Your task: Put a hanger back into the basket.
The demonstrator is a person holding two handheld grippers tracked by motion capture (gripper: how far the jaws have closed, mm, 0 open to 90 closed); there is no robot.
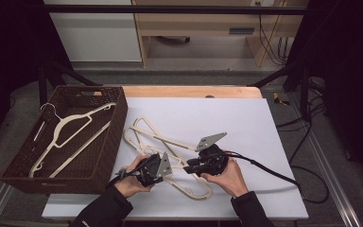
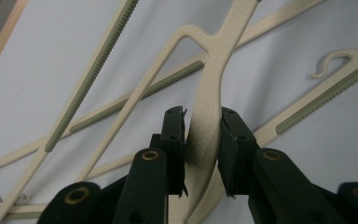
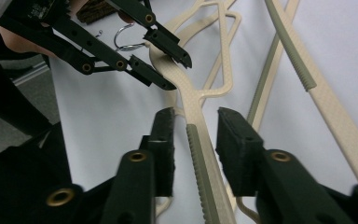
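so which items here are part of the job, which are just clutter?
In play:
- top hanger
- left hand-held gripper, jaws around its neck
- right hand-held gripper, astride its arm
- wicker basket

Idle:
- other hangers
- cabinet

A basket [image 1: 105,142] sits at the table's [image 1: 246,132] left with one hanger [image 1: 71,125] inside; more hangers [image 1: 158,139] lie crossed mid-frame, right of it.

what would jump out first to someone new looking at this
The tangle of cream plastic hangers on the white table, with both grippers at it: the left gripper closes around one hanger's neck, the right gripper straddles its arm without touching. Left of them, a dark woven basket holds another cream hanger.
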